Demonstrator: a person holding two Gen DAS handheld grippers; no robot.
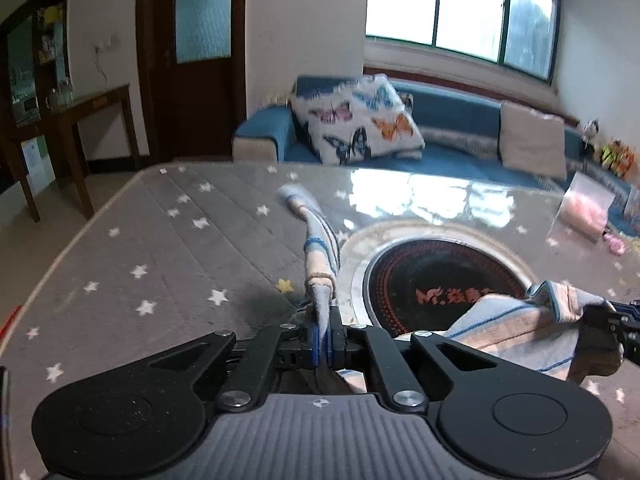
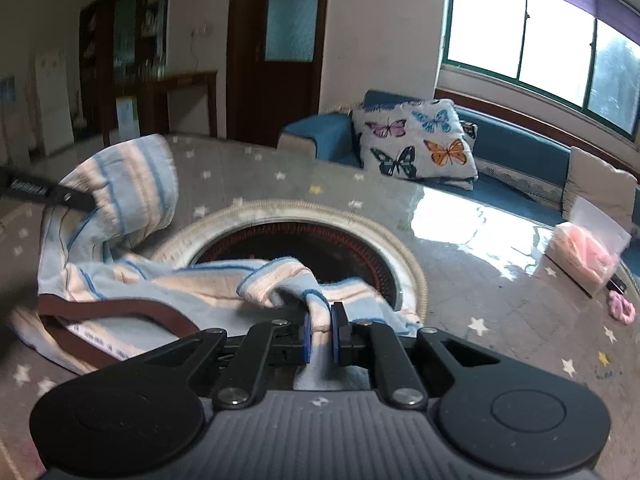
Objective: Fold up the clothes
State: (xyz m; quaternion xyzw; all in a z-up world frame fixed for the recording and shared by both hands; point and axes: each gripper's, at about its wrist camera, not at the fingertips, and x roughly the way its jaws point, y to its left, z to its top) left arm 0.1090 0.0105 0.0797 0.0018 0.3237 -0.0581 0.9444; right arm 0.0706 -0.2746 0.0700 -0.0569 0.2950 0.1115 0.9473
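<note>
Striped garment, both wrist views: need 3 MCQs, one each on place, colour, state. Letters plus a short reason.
1. Where does the striped garment lie?
A. on the blue sofa
B. on the star-print table, partly over the round black inset
C. on the floor

2. What colour is the band at the garment's opening?
A. brown
B. green
C. yellow

3. What is the left gripper doing?
A. standing open above the table
B. shut on a pinch of the garment
C. shut on the pink scrunchie

Answers:
1 B: the cloth is spread on the star-print table and overlaps the round black inset.
2 A: the right wrist view shows a brown band round the opening.
3 B: in the left wrist view its blue pads press on a fold of the cloth; the right gripper pinches another fold.
</note>
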